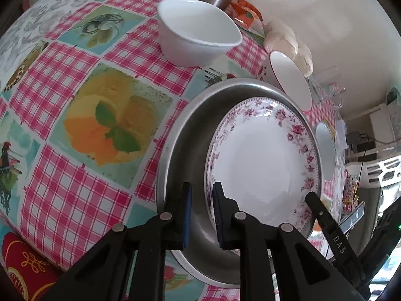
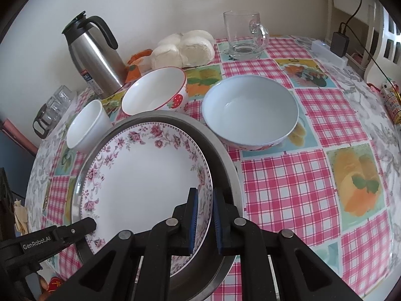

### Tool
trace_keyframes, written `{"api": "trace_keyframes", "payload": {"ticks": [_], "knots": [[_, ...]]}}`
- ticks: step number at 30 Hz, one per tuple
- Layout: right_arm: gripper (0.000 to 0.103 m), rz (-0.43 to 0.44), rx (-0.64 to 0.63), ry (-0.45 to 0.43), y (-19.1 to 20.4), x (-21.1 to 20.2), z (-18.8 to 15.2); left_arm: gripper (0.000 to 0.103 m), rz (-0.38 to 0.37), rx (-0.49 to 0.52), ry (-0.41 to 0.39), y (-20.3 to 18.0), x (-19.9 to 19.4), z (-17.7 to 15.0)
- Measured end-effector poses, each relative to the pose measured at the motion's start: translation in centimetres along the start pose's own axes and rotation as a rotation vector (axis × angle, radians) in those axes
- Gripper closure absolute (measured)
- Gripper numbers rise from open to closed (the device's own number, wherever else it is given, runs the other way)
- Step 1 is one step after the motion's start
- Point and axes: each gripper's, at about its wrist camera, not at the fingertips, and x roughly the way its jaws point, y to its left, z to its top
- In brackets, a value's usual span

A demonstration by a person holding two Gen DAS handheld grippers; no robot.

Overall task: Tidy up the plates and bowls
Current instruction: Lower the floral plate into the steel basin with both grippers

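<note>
- Right gripper (image 2: pixel 203 215) jaws clamp the floral plate (image 2: pixel 147 175) rim.
- Left gripper (image 1: pixel 202 215) jaws are nearly together; whether they grip the rim is unclear.
- Metal tray (image 2: pixel 225 160), partly hidden, sits on the chequered bench (image 2: pixel 288 183).

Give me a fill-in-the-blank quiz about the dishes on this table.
The floral plate sits in a round tray made of ____.
The right gripper is shut on that plate's ____.
The red-rimmed bowl bears a painted ____.
Missing: metal; rim; strawberry.
</note>
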Motion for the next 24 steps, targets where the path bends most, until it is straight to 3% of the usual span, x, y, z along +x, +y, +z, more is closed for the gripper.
{"api": "trace_keyframes", "payload": {"ticks": [6, 10, 24], "knots": [[0.089, 0.012, -0.031, 0.041, 0.5, 0.7, -0.2, 0.085, 0.041, -0.010, -0.049, 0.6, -1.3, 0.3], [0.089, 0.024, -0.060, 0.053, 0.9, 0.8, -0.3, 0.085, 0.010, 0.003, -0.025, 0.4, -0.9, 0.2], [0.089, -0.040, -0.136, 0.095, 2.0, 0.5, -0.5, 0.085, 0.028, 0.033, -0.013, -0.4, -0.9, 0.2]]}}
